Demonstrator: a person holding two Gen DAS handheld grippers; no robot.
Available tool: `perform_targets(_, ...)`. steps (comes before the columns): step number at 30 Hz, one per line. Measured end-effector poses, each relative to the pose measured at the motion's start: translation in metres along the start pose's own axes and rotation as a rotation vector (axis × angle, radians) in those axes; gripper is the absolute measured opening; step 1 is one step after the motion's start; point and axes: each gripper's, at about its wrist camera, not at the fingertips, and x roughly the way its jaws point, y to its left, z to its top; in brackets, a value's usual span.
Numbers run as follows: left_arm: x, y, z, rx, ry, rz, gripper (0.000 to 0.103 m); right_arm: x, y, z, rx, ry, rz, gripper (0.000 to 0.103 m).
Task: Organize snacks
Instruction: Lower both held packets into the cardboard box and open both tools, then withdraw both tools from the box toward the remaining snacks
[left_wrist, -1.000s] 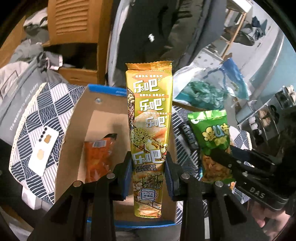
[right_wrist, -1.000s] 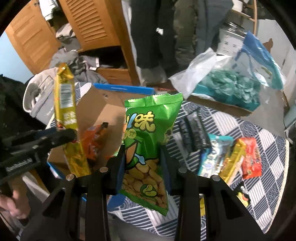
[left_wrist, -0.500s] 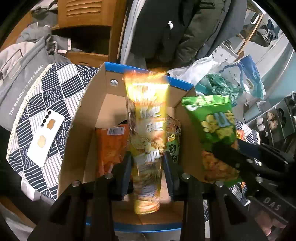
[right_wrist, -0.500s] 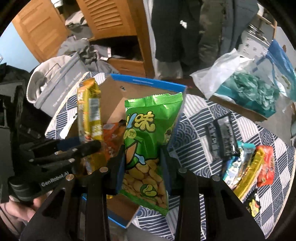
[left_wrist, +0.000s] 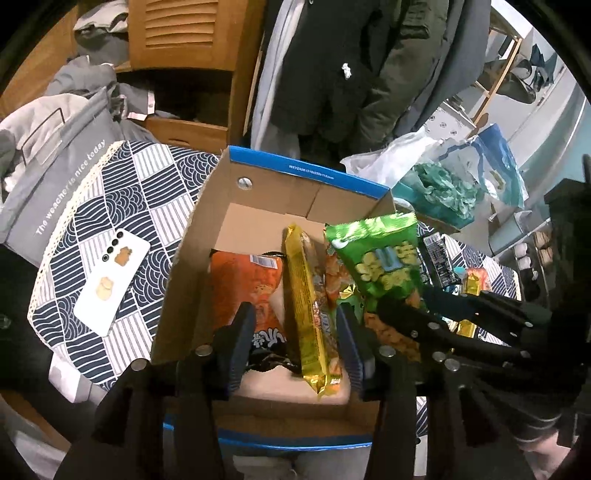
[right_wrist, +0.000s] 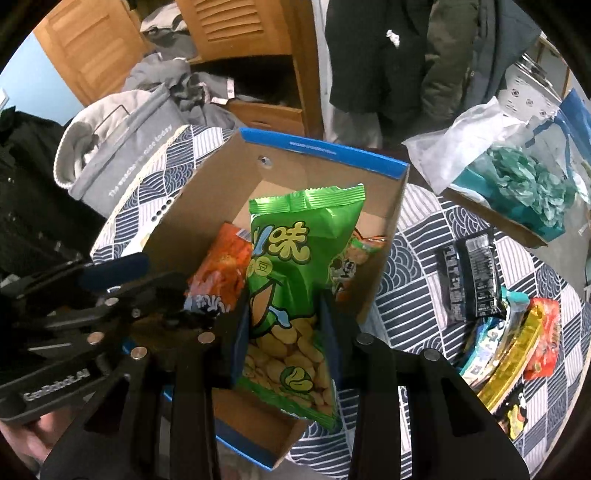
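A: Nearest, what does each gripper have?

B: The left gripper (left_wrist: 295, 343) is opening over the box (left_wrist: 306, 173); the yellow pack (left_wrist: 308, 306) lies between its jaws, apparently released, long axis running away from the camera.

A: And the right gripper (right_wrist: 284, 332)?

B: Clenched on the green bag (right_wrist: 295, 280), glossy, peas printed low, upright above the box's right side. It's the nearer hand for the next drop. Farther right, more snacks (right_wrist: 476, 280) wait on the cloth (right_wrist: 417, 254).

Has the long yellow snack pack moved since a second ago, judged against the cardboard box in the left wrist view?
Yes. The yellow pack has dropped from upright between the pads to lying inside the cardboard box, beside the orange bag; the left gripper is opening.
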Motion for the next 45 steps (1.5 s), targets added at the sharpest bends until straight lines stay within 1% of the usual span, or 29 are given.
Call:
perform_targets(4,-0.004,0.002,0.000,0.000,-0.013,0.008,0.048,-0.002,0.002,0.001,-0.001,-0.013,0.012,0.035)
perform_targets(7,-0.004,0.004,0.001,-0.008,-0.013,0.014,0.051,-0.004,0.005,0.002,-0.010,-0.030,-0.003,0.044)
perform_targets(11,-0.003,0.005,0.001,-0.016,-0.009,0.015,0.051,-0.006,0.002,0.001,-0.002,-0.033,0.000,0.044)
perform_targets(13,-0.003,0.003,0.001,-0.014,-0.008,0.016,0.051,-0.007,0.001,0.001,-0.002,-0.035,-0.007,0.048)
perform_targets(16,-0.003,0.000,0.000,-0.007,-0.008,0.015,0.056,-0.010,-0.002,-0.001,0.001,-0.040,-0.018,0.050)
perform_targets(18,-0.004,-0.002,0.000,-0.002,-0.013,0.018,0.057,-0.013,-0.004,-0.002,0.000,-0.043,-0.021,0.051)
perform_targets(22,-0.003,-0.008,0.000,0.008,-0.009,0.013,0.057,-0.019,-0.010,-0.005,0.008,-0.056,-0.044,0.060)
perform_targets(24,-0.002,-0.012,0.000,0.014,-0.007,0.014,0.058,-0.022,-0.015,-0.007,0.017,-0.061,-0.043,0.062)
perform_targets(26,-0.001,-0.018,0.000,0.024,-0.005,0.014,0.061,-0.025,-0.021,-0.009,0.028,-0.065,-0.047,0.062)
perform_targets(29,0.000,-0.027,-0.001,0.040,0.000,0.008,0.061,-0.031,-0.031,-0.013,0.046,-0.068,-0.055,0.063)
perform_targets(32,0.000,-0.037,-0.001,0.058,0.003,0.003,0.061,-0.036,-0.041,-0.016,0.068,-0.070,-0.060,0.068)
perform_targets(45,0.000,-0.089,-0.008,0.153,0.013,-0.016,0.062,-0.064,-0.088,-0.039,0.151,-0.085,-0.104,0.068)
